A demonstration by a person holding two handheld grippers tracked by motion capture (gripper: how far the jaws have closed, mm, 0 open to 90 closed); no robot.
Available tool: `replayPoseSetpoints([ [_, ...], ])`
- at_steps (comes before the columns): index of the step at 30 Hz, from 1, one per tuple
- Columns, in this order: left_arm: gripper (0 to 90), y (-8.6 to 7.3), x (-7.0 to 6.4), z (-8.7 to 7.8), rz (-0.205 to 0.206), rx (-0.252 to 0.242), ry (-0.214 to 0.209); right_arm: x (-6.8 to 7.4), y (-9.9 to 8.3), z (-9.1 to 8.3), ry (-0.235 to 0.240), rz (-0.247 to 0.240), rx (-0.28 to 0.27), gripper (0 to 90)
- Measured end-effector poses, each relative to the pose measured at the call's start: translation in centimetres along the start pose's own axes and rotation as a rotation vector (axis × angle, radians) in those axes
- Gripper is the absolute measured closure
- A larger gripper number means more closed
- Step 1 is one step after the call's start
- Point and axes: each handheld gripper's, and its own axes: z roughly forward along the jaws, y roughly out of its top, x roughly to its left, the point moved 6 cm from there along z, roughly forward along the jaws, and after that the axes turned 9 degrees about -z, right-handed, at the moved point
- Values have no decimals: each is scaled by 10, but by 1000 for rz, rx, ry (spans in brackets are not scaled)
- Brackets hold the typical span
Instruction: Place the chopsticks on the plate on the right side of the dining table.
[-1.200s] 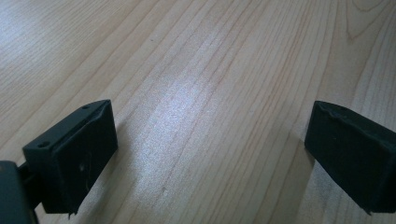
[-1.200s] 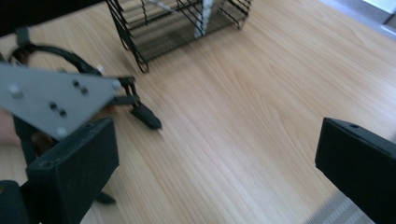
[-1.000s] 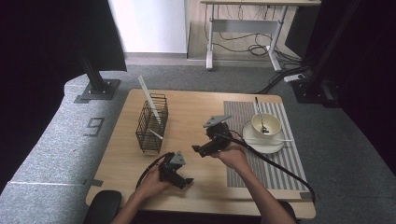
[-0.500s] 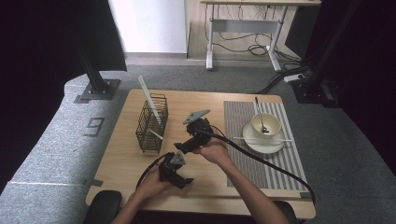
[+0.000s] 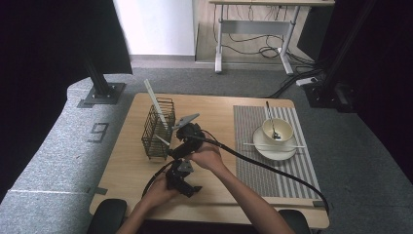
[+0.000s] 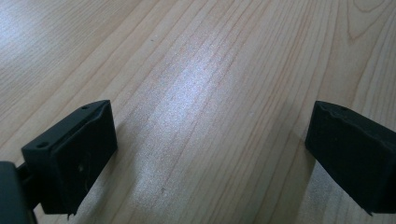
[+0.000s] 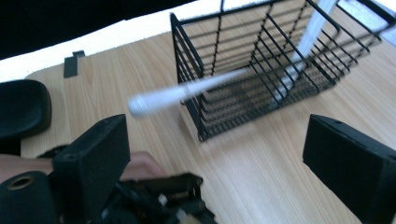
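1. the table point(image 5: 219, 195) carried a wire basket point(image 5: 158, 129) at its left-centre and a striped mat point(image 5: 243, 146) at its right, with a plate point(image 5: 272, 150) and bowl point(image 5: 277, 129) on the mat, well apart from the basket.
2. the basket stood upright; one white stick point(image 5: 155, 101) leaned up out of its top, and a second white stick point(image 7: 187, 91) poked out at its near side, low, towards the right gripper point(image 5: 181, 146).
3. the right gripper hovered just beside the basket with its jaws wide apart and nothing between them; the low stick lay ahead of the gap, not yet inside it.
4. the left gripper point(image 5: 181, 179) sat near the table's front edge, jaws also spread, over bare wood.
5. risk, as i judged it: a push forward could shove the low stick deeper through the wires or tip the light basket, since nothing braced it.
6. closing off-line could pinch a wire with the stick and drag the basket along.
7. hard to read: the low stick was blurred in the right gripper view, so whether it passed through the mesh or merely lay against it was unclear.
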Motion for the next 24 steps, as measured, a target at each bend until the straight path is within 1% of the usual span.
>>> replayPoseSetpoints([
  [1,20,0,0,0,2,2,0,2,4,4,6,-1,-4,104],
  [3,20,0,0,0,-1,-1,0,3,6,6,8,-4,-5,117],
  [5,20,0,0,0,0,-1,0,5,10,11,5,-16,-4,139],
  [6,20,0,0,0,0,0,0,5,11,12,0,-17,-4,165],
  [8,20,0,0,0,0,0,1,6,12,15,-7,-23,-8,247],
  [9,20,0,0,0,0,0,0,5,14,16,-12,-16,-19,337],
  [10,20,0,0,0,0,0,0,5,14,16,-12,-16,-19,337],
  [12,20,0,0,0,-2,-2,-1,4,14,16,-26,-22,-23,393],
  [13,20,0,0,0,2,0,0,2,14,15,-38,-27,-23,449],
  [15,20,0,0,0,2,-1,0,1,14,14,-46,-27,-24,466],
  [16,20,0,0,0,0,-1,0,-1,14,12,-55,-29,-27,514],
  [17,20,0,0,0,1,-1,0,-3,14,11,-64,-36,-30,543],
  [18,20,0,0,0,1,-1,0,-3,14,11,-64,-36,-30,543],
  [19,20,0,0,0,1,-1,0,-6,14,8,-88,-42,-36,596],
  [24,19,0,0,0,-1,-1,1,-12,12,7,-102,-35,-39,633],
])
